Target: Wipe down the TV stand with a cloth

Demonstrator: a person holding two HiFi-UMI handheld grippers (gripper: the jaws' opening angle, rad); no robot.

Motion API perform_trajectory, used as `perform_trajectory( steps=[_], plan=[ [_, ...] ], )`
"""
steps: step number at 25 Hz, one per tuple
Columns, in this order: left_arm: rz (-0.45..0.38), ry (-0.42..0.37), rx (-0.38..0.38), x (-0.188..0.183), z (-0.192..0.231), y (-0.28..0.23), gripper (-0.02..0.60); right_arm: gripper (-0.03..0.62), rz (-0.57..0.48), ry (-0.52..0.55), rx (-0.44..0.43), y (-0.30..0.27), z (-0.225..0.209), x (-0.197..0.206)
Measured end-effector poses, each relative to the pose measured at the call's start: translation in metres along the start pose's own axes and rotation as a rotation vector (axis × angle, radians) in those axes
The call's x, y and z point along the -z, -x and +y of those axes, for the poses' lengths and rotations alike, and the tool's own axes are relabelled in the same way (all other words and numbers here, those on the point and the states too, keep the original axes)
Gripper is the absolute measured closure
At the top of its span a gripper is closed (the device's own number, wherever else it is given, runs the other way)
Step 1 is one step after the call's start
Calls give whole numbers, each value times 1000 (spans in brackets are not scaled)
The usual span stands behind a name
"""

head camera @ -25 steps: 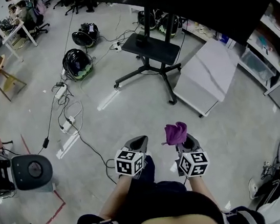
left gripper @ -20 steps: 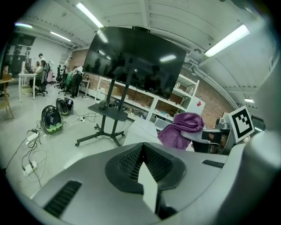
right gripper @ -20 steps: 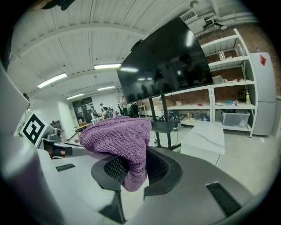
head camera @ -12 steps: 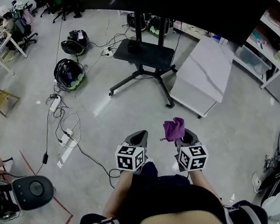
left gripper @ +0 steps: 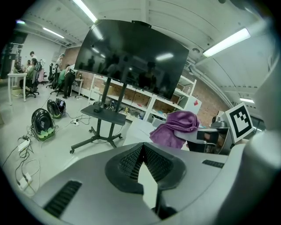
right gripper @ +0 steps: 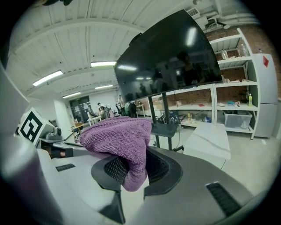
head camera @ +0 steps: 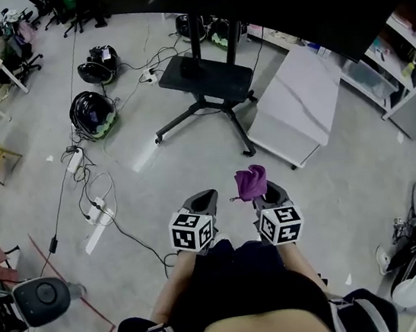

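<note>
While my right gripper (head camera: pixel 262 191) pinches the cloth (head camera: pixel 251 181), left gripper (head camera: pixel 201 199) pressed together empty, I've yet to reach the TV stand (head camera: pixel 208 79).

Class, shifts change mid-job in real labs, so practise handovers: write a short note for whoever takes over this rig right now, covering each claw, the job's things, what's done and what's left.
Left claw: shut, nothing between its jaws.
Right claw: shut on the purple cloth, which bunches up above the jaws.
TV stand: some way ahead, apart from both claws, with neither claw nor cloth touching it.
Done: the cloth is in grip.
Left: close the gap to the stand, then wipe it down; no wiping has begun.
</note>
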State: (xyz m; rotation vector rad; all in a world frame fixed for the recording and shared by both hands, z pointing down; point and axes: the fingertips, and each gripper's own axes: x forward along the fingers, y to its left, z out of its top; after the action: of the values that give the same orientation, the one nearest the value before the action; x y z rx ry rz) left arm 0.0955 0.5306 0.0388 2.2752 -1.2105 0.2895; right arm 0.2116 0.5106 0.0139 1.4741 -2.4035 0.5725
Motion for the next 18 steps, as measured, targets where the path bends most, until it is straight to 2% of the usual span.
perform_trajectory(
  steps=[9, 18],
  plan=[
    [10, 4, 13, -2, 10, -4, 575, 505, 31, 7, -14, -9, 8, 6],
    [9, 44, -31, -15, 33, -17, 575, 505, 44, 12, -63, -45, 10, -12]
  ],
)
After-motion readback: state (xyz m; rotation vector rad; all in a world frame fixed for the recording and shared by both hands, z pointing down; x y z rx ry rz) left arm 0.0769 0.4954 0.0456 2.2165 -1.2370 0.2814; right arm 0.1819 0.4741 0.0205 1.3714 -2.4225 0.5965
